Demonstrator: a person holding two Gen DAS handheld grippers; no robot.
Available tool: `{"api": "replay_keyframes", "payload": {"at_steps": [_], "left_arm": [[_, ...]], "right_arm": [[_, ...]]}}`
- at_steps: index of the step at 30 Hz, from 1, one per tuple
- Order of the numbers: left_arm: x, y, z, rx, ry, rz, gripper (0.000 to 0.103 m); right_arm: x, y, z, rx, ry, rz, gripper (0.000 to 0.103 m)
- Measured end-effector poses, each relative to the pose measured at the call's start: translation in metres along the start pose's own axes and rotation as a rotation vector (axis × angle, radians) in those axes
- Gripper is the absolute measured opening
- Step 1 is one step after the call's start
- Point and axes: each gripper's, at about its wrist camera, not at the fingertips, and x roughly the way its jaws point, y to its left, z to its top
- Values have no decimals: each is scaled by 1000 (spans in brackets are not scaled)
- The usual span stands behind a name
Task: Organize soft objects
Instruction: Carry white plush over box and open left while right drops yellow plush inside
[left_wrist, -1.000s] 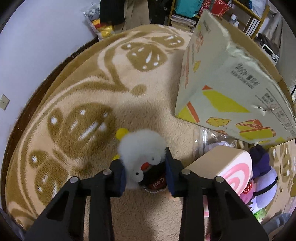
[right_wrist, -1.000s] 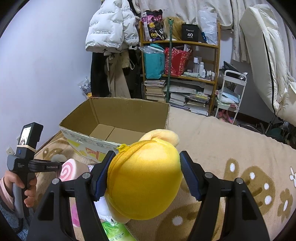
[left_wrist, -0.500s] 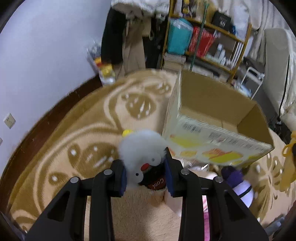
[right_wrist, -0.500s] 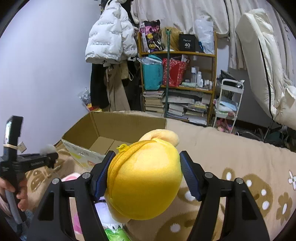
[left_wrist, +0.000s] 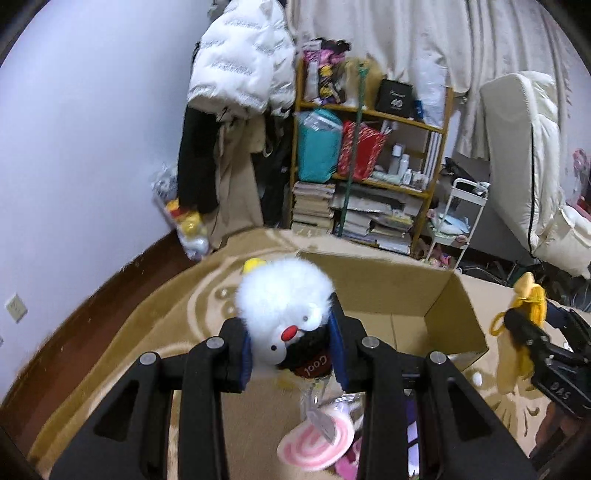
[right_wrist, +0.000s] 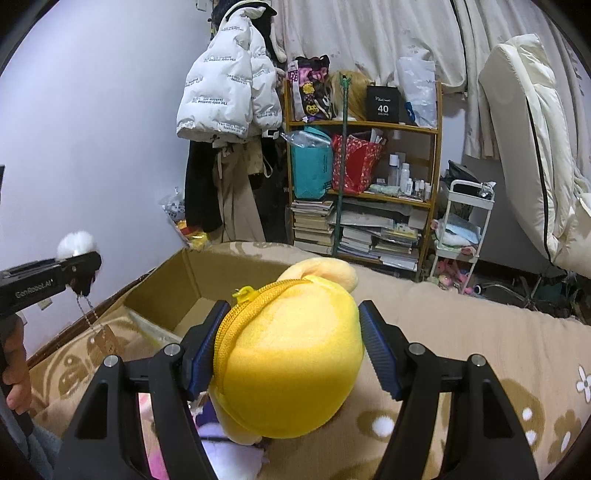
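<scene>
Soft toys pinched in both jaws, white fluffy plush left, yellow plush right, above patterned beige rug, cluttered shelf behind.

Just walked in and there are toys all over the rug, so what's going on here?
A person is tidying soft toys with a pair of tongs in each hand. The left tongs are shut on a fluffy white plush, held up in front of the open cardboard box. The right tongs are shut on a yellow zippered plush, near the same box. More toys, including a pink swirl cushion, lie on the beige rug.
</scene>
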Motion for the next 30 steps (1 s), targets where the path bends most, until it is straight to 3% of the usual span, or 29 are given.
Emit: {"api": "replay_keyframes", "payload": {"at_steps": [11,19,24,26,30], "left_arm": [[30,-34,44,80,-40,-1,34],[79,-52,23,140,70,-2,35],[99,-52,4,170,127,22,45],[101,-51,-1,177,120,38,55],[103,-45,-2,159,128,30,67]], "right_arm": [[36,-12,26,33,-19,24,74],[67,-8,22,16,36,46,75],[79,-8,12,18,67,65,79],[81,-11,10,36,86,70,81],[79,-15,6,63,88,78,93]]}}
